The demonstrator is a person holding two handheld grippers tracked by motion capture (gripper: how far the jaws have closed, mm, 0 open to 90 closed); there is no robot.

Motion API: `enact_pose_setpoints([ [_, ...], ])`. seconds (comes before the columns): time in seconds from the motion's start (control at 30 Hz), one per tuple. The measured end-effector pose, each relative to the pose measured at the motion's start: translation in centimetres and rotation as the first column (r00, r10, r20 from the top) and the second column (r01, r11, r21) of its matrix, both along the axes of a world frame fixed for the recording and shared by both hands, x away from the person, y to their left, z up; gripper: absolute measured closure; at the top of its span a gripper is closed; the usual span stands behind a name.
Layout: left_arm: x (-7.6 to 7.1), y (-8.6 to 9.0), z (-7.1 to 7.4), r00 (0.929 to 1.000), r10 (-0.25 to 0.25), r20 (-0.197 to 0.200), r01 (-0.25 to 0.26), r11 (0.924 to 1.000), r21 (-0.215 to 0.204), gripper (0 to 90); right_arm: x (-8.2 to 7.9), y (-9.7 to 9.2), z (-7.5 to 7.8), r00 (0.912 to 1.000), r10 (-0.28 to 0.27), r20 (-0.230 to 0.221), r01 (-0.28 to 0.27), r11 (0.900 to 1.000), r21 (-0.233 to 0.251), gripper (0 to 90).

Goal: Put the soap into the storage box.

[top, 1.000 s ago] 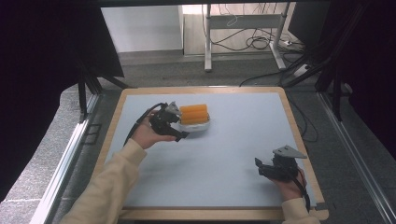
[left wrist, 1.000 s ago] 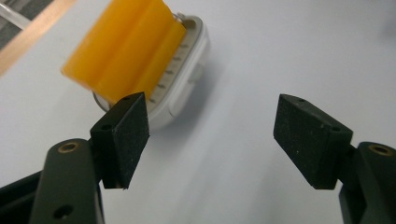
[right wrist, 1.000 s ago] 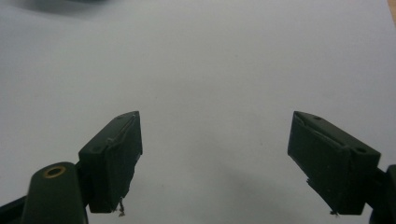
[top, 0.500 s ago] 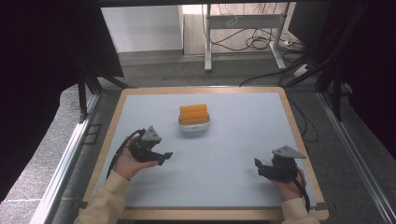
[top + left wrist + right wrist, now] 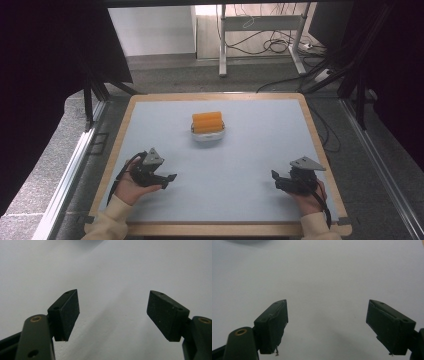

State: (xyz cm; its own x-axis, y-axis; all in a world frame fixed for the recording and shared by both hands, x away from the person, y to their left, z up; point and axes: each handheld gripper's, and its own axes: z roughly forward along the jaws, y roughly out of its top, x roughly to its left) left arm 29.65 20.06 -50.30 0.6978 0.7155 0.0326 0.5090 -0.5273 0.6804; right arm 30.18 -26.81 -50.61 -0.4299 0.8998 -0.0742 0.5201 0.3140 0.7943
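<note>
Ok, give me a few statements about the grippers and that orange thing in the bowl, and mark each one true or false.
1. The orange block sits in the white bowl. True.
2. The left gripper grips the bowl. False: it rests near the table's front edge, jaws open and empty.
3. The right gripper is open. True.
4. The bowl lies between the two grippers. False: it stands farther back, near mid-table.

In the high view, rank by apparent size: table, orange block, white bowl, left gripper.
1. Table, by far the largest.
2. Left gripper, including its grey plate.
3. White bowl and orange block: about alike, too close to rank; the block hides part of the bowl.
</note>
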Motion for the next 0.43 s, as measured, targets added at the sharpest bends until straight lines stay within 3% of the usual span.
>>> enact_pose_setpoints([
  [0.17,-0.10,-0.06,-0.16,1.0000,-0.001,0.006,0.001,1.0000,0.007,25.2,-0.10,0.00,0.11,1.0000,-0.005,0.008,0.005,1.0000,0.002,18.0],
  [0.43,-0.01,0.27,0.04,0.9999,0.005,0.010,-0.005,0.9999,-0.016,25.1,-0.14,0.27,0.02,0.9999,0.010,0.014,-0.010,0.9999,-0.011,17.9],
])
